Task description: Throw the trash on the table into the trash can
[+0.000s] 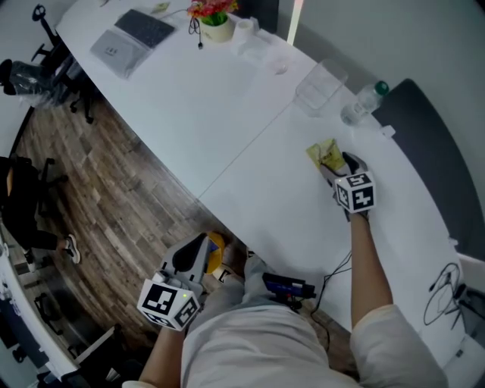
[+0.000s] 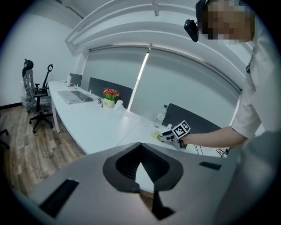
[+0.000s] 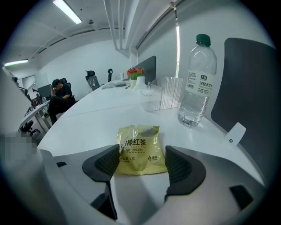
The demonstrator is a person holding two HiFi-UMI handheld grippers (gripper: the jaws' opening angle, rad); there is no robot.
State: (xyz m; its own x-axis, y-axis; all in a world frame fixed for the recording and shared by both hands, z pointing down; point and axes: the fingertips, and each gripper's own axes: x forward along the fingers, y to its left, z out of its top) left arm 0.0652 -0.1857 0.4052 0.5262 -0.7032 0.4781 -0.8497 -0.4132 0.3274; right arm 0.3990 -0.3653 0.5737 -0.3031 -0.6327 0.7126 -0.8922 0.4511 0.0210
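Note:
A yellow tea packet (image 3: 140,147) lies flat on the white table (image 1: 265,189). My right gripper (image 3: 141,159) is open, its two dark pads standing either side of the packet's near edge without pressing it. From the head view the right gripper (image 1: 339,170) sits just at the packet (image 1: 322,154). My left gripper (image 1: 193,256) hangs below the table's front edge over the wooden floor, next to a yellow object (image 1: 217,250) I cannot identify. Its jaws are shut with nothing in them, tips touching in the left gripper view (image 2: 140,145). No trash can is recognisable.
A water bottle (image 3: 197,83) and a clear plastic container (image 3: 164,99) stand behind the packet, beside a dark partition (image 1: 432,151). A flower pot (image 1: 216,23) and a laptop (image 1: 144,26) are farther along the table. Cables (image 1: 447,292) lie at right. Office chairs (image 1: 45,68) stand at left.

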